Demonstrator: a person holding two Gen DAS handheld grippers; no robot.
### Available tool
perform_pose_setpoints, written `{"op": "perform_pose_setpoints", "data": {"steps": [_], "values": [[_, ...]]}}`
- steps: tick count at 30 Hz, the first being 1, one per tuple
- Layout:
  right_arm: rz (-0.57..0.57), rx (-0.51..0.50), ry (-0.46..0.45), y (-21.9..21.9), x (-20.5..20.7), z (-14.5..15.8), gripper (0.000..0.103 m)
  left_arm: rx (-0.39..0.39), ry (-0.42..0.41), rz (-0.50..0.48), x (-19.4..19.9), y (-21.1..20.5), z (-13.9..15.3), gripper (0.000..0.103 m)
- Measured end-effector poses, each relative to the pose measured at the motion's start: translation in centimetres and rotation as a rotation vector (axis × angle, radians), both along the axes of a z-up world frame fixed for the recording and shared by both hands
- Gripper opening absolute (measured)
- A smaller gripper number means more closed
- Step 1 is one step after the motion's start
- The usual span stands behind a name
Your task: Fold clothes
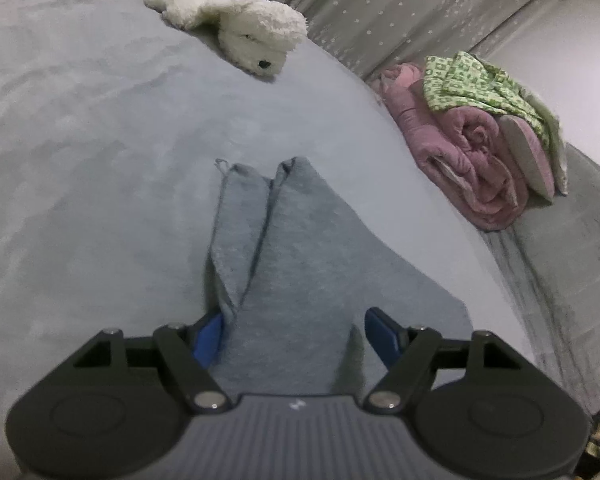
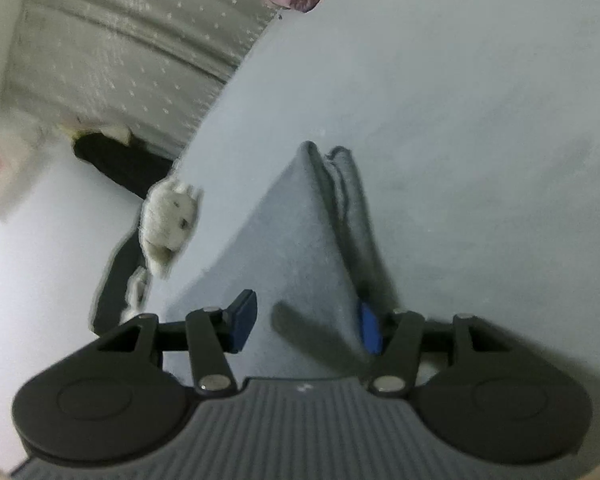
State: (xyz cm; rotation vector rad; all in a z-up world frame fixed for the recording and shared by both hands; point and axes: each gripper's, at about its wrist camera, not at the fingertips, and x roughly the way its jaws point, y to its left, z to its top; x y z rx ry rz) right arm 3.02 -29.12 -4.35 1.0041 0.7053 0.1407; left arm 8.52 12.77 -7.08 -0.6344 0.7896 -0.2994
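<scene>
While the left tool [image 1: 294, 334] stands with its blue pads [image 1: 210, 338] spread wide, the grey garment [image 1: 284, 264] lies between them, its cloth running under the tool and touching the left-hand pad; nothing is pinched. That garment lies on the pale blue bed [image 1: 80, 140], two narrow folded ends pointing away from the tool, side by side. Beyond it, well apart, a white plush toy [image 1: 236, 20] rests near the bed's far edge. To the right, a rolled pink quilt [image 1: 460, 148] sits with a green patterned cloth [image 1: 480, 80] draped on top, clear of the garment. A grey star-printed fabric [image 1: 400, 8] rises behind the bed.

The right tool [image 2: 306, 326] is likewise spread, its pads [image 2: 244, 320] either side of the garment [image 2: 288, 248], which is raised into a peaked fold between them; the right-hand pad touches the cloth. Left of it, the plush toy [image 2: 168, 224] lies at the bed's [image 2: 480, 120] edge. The view there is blurred.
</scene>
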Motion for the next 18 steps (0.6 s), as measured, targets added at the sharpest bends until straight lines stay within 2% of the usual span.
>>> {"op": "perform_pose_setpoints", "data": {"steps": [5, 7, 9, 12, 18], "values": [[0.007, 0.015, -0.024, 0.3, 0.8, 0.0, 0.052, -0.062, 0.007, 0.010, 0.1, 0.0, -0.5, 0.061], [0.007, 0.015, -0.030, 0.4, 0.5, 0.3, 0.039, -0.090, 0.009, 0.020, 0.1, 0.0, -0.8, 0.047], [0.007, 0.016, -0.036, 0.5, 0.3, 0.6, 0.033, -0.113, 0.015, 0.037, 0.0, -0.1, -1.1, 0.036], [0.007, 0.017, -0.044, 0.6, 0.0, 1.0, 0.029, -0.146, 0.013, 0.060, -0.2, -0.1, -1.1, 0.030], [0.007, 0.019, -0.061, 0.8, -0.6, 1.9, 0.025, -0.241, 0.009, 0.053, -1.7, 0.5, 0.1, 0.027]]}}
